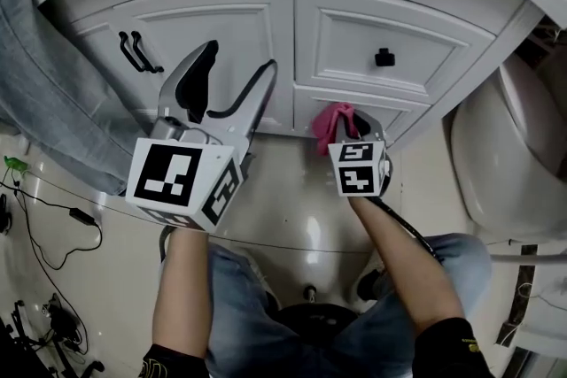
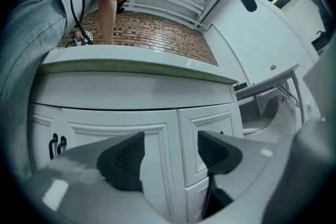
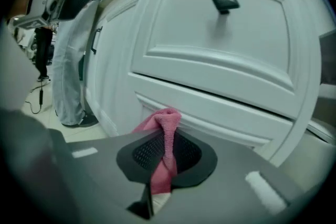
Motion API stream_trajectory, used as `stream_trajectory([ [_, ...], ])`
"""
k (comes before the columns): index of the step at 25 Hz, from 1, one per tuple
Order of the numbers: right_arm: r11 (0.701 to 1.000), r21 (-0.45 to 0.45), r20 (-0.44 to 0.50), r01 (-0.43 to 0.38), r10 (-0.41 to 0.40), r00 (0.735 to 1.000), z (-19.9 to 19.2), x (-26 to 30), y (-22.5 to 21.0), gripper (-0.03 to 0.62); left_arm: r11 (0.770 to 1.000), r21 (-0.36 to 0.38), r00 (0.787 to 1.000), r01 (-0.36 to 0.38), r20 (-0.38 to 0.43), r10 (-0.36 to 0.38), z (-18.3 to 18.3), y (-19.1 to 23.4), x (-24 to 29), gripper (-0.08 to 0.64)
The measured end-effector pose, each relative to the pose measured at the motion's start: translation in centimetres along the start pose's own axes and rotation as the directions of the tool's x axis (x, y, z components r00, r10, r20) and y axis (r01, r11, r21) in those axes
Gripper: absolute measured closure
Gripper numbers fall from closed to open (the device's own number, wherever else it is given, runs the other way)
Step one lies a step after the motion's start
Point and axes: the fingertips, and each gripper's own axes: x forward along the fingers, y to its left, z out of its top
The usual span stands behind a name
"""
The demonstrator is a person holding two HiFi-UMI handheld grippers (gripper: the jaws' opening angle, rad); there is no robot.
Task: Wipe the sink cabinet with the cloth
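The white sink cabinet (image 1: 266,40) fills the top of the head view, with a door on the left and drawers on the right. My right gripper (image 1: 341,127) is shut on a pink cloth (image 1: 332,123), held against the lower drawer front (image 3: 220,107) near the cabinet's base. The pink cloth (image 3: 164,139) sticks out between the shut jaws in the right gripper view. My left gripper (image 1: 237,71) is open and empty, raised in front of the cabinet door (image 2: 126,139), its black pads (image 2: 126,157) apart.
Two black door handles (image 1: 137,51) sit at the door's left and a black knob (image 1: 383,57) on the upper drawer. A person in grey trousers (image 1: 44,66) stands at left. A white toilet (image 1: 505,155) is at right. Cables (image 1: 44,226) lie on the tiled floor.
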Motion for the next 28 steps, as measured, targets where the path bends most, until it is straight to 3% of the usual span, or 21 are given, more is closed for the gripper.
stream_trajectory([
  [4,0.997,-0.016,-0.01,0.07,-0.07,0.998,-1.8,-2.0,-4.6,0.565,0.999,0.011,0.999,0.05,0.005,-0.05,0.2,-2.2,1.2,0.242],
  [7,0.987,0.047,-0.052,0.156,-0.153,0.987,-3.7,-3.2,-8.9,0.565,0.997,0.007,0.997,0.076,0.017,-0.076,0.5,-3.6,2.0,0.242],
  [11,0.922,0.223,-0.156,0.317,-0.288,0.945,-7.6,-4.9,-15.9,0.565,0.996,0.003,0.996,0.092,0.019,-0.092,0.6,-4.7,2.6,0.242],
  [14,0.901,0.26,-0.159,0.348,-0.316,0.935,-8.4,-5.5,-17.8,0.565,0.995,0.011,0.995,0.095,0.014,-0.095,0.4,-4.8,2.8,0.242],
  [16,0.918,0.255,-0.144,0.305,-0.276,0.95,-8.3,-5.0,-16.0,0.565,0.996,0.01,0.996,0.084,0.013,-0.084,0.4,-4.3,2.8,0.242],
  [20,0.961,0.244,-0.112,0.132,-0.107,0.988,-8.0,-3.0,-8.2,0.565,0.998,-0.007,0.998,0.055,0.01,-0.055,0.3,-3.3,2.6,0.242],
  [24,0.907,0.414,-0.069,-0.075,0.114,0.991,-8.1,-0.2,1.4,0.565,0.999,-0.007,0.999,0.034,0.004,-0.034,0.2,-2.7,2.2,0.242],
  [28,0.88,0.425,0.044,-0.211,0.213,0.976,-5.5,2.4,7.0,0.565,1.0,-0.004,1.0,0.02,-0.01,-0.02,-0.2,-2.0,1.6,0.242],
])
